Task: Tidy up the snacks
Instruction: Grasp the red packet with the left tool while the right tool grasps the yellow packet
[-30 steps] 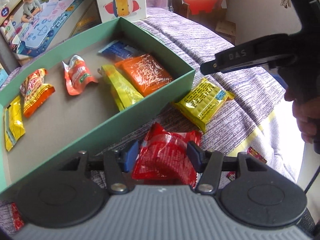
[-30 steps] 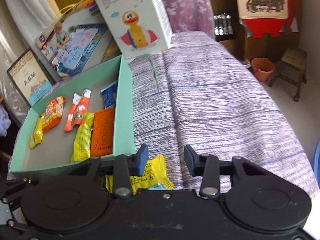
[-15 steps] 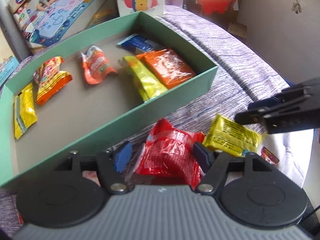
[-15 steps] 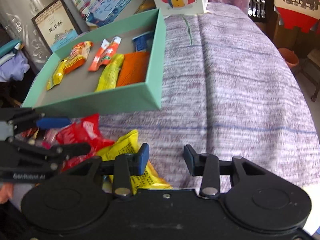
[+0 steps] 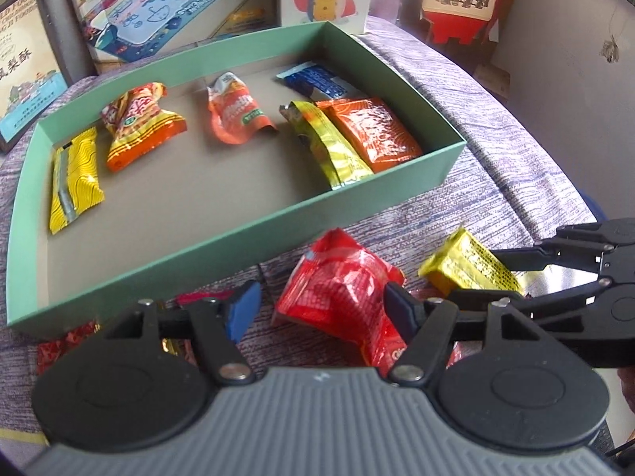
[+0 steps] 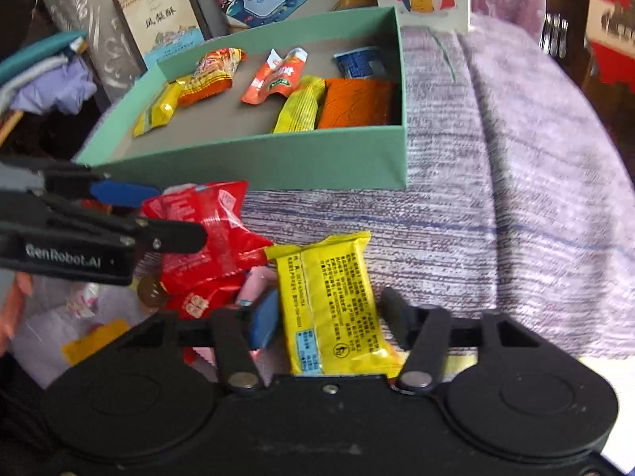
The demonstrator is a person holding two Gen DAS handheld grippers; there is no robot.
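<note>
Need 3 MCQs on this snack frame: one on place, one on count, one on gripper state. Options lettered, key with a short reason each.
1. Where does the yellow packet outside the green box lie?
A. Between the right gripper fingers
B. Inside the box
C. On top of the duck carton

2. How many snack packets lie inside the green box?
A. Three
B. Six
C. Nine

3. How does the left gripper stand relative to the red packet?
A. Shut flat on it
B. Open, its fingers either side of it
C. Far away over the box

Key:
1 A: the right wrist view shows it on the cloth between the two fingers.
2 B: two yellow, three orange and one blue show in the box.
3 B: the left wrist view shows a gap at the blue pad.
</note>
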